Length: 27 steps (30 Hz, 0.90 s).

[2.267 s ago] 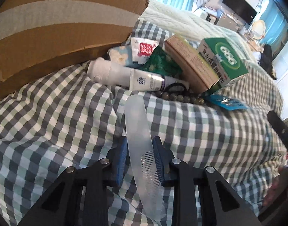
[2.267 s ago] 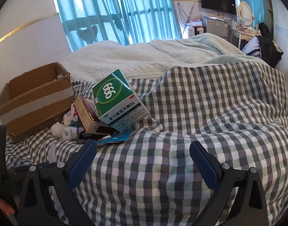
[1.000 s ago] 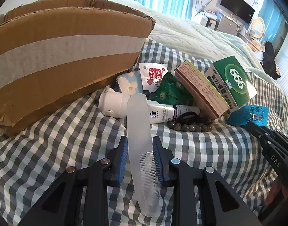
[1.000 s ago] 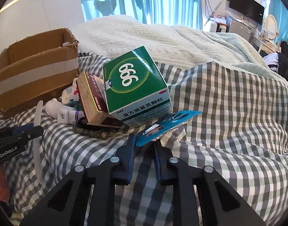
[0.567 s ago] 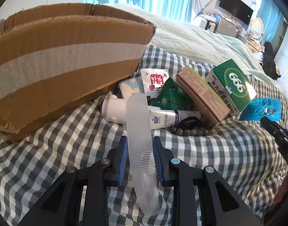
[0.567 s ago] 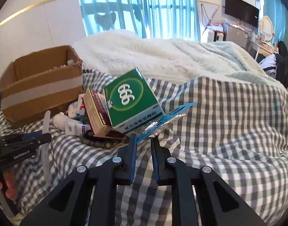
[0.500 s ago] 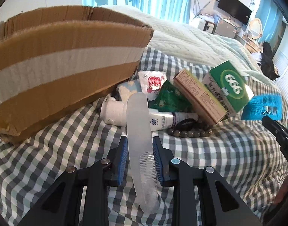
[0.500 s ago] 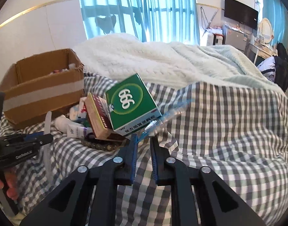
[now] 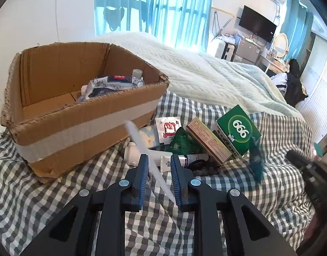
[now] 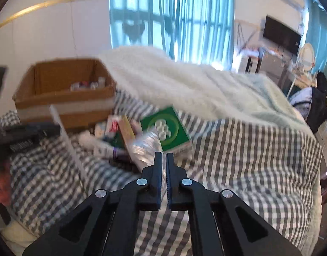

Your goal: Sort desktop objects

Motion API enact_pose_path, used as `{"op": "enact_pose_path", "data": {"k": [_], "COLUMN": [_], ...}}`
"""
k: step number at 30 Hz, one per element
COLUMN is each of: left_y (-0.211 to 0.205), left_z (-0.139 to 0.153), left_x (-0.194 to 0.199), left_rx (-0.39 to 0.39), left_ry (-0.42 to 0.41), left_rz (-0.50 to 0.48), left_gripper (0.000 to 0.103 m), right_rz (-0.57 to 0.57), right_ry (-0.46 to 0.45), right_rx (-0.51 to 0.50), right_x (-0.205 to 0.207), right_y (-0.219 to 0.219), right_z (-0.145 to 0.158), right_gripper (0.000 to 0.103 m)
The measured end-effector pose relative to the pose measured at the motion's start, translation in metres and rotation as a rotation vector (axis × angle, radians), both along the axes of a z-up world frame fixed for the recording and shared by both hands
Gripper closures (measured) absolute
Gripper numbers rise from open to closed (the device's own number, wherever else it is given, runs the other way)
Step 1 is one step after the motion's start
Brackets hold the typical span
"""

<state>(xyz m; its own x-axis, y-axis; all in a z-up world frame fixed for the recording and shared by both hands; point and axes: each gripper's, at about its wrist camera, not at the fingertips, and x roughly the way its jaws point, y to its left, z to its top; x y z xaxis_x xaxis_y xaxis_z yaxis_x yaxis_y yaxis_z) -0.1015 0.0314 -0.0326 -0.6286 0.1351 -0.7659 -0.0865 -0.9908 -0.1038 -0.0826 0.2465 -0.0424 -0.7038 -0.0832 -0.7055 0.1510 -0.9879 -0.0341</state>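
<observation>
My left gripper (image 9: 158,166) is shut on a clear plastic comb (image 9: 142,147), held tilted in the air in front of an open cardboard box (image 9: 56,98). My right gripper (image 10: 164,160) is shut on a blue blister pack (image 10: 146,147), lifted off the bed; the pack also shows in the left wrist view (image 9: 256,160). Below lie a green 666 box (image 9: 238,130), a brown carton (image 9: 208,140), a white tube (image 9: 163,160), sachets (image 9: 167,128) and dark beads (image 9: 204,170). The right wrist view is blurred.
The box holds a wipes pack (image 9: 114,83) and a small bottle (image 9: 136,73). Everything rests on a checked blanket (image 9: 56,192) over a bed, with a white quilt (image 9: 195,76) behind. The right gripper's body (image 9: 306,170) shows at the right of the left wrist view.
Both grippers have risen. The left one now looks into the box from above, and the comb has tilted left. The right one has lifted the blister pack off the blanket.
</observation>
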Motion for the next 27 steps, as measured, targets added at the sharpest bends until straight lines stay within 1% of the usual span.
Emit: {"op": "enact_pose_path", "data": {"k": [1,2,3,4,5,6,7,8,9,11,12,14,16,17,18,19,20,21,22,24,25,26,27], "left_y": [0.0,0.0,0.0,0.001,0.003,0.006,0.008,0.009,0.011,0.012,0.012,0.01,0.008,0.007,0.007,0.008,0.008,0.009,0.009,0.008,0.008,0.009,0.01], "left_z": [-0.001,-0.003,-0.007,-0.014,-0.022,-0.033,-0.041,-0.048,-0.057,-0.072,-0.081,-0.092,-0.099,-0.099,-0.099,-0.099,-0.099,-0.1,-0.102,-0.105,-0.106,-0.107,-0.108], "left_x": [0.0,0.0,0.001,0.001,0.001,0.0,-0.001,-0.001,-0.002,-0.006,-0.009,-0.017,-0.024,-0.026,-0.028,-0.03,-0.031,-0.033,-0.036,-0.041,-0.043,-0.046,-0.048], "left_rx": [0.0,0.002,0.007,0.008,0.005,0.002,-0.001,-0.008,-0.016,-0.011,-0.007,0.0,0.021,0.025,0.021,0.009,-0.006,-0.02,-0.033,-0.039,-0.037,-0.039,-0.045], "left_ry": [-0.007,-0.013,-0.02,-0.032,-0.05,-0.075,-0.092,-0.105,-0.118,-0.142,-0.163,-0.203,-0.213,-0.202,-0.185,-0.166,-0.154,-0.15,-0.151,-0.16,-0.161,-0.163,-0.163], "left_rz": [-0.002,-0.005,-0.012,-0.021,-0.033,-0.049,-0.057,-0.059,-0.059,-0.057,-0.054,-0.049,-0.042,-0.039,-0.034,-0.03,-0.03,-0.033,-0.037,-0.034,-0.032,-0.032,-0.035], "left_gripper": [0.081,0.081,0.081,0.081,0.081,0.081,0.081,0.081,0.081,0.08,0.079,0.075,0.063,0.057,0.047,0.042,0.041,0.041,0.04,0.04,0.04,0.04,0.04], "right_rz": [-0.015,-0.031,-0.032,-0.024,0.002,0.044,0.068,0.097,0.107,0.109,0.115,0.105,0.085,0.082,0.081,0.085,0.09,0.091,0.092,0.116,0.123,0.13,0.137], "right_ry": [-0.014,-0.035,-0.032,-0.02,-0.015,-0.03,-0.041,-0.052,-0.055,-0.069,-0.101,-0.163,-0.181,-0.19,-0.199,-0.214,-0.229,-0.236,-0.248,-0.23,-0.213,-0.196,-0.166], "right_rx": [0.008,0.004,-0.018,-0.056,-0.098,-0.12,-0.11,-0.065,-0.023,0.051,0.05,-0.01,-0.082,-0.155,-0.205,-0.252,-0.289,-0.313,-0.317,-0.364,-0.37,-0.368,-0.367], "right_x": [-0.002,-0.004,-0.003,-0.001,0.0,-0.001,-0.002,-0.005,-0.008,-0.015,-0.023,-0.039,-0.05,-0.058,-0.063,-0.07,-0.076,-0.081,-0.082,-0.079,-0.076,-0.071,-0.066], "right_y": [0.001,0.001,0.0,-0.001,-0.003,-0.009,-0.014,-0.023,-0.028,-0.036,-0.037,-0.033,-0.028,-0.023,-0.021,-0.019,-0.017,-0.015,-0.015,-0.011,-0.01,-0.01,-0.01], "right_z": [-0.004,-0.011,-0.015,-0.019,-0.023,-0.028,-0.033,-0.041,-0.048,-0.062,-0.072,-0.085,-0.09,-0.091,-0.092,-0.093,-0.096,-0.098,-0.099,-0.097,-0.095,-0.09,-0.085], "right_gripper": [0.08,0.046,0.022,0.019,0.019,0.019,0.019,0.018,0.015,0.011,0.011,0.011,0.011,0.011,0.011,0.011,0.021,0.049,0.061,0.075,0.078,0.084,0.088]}}
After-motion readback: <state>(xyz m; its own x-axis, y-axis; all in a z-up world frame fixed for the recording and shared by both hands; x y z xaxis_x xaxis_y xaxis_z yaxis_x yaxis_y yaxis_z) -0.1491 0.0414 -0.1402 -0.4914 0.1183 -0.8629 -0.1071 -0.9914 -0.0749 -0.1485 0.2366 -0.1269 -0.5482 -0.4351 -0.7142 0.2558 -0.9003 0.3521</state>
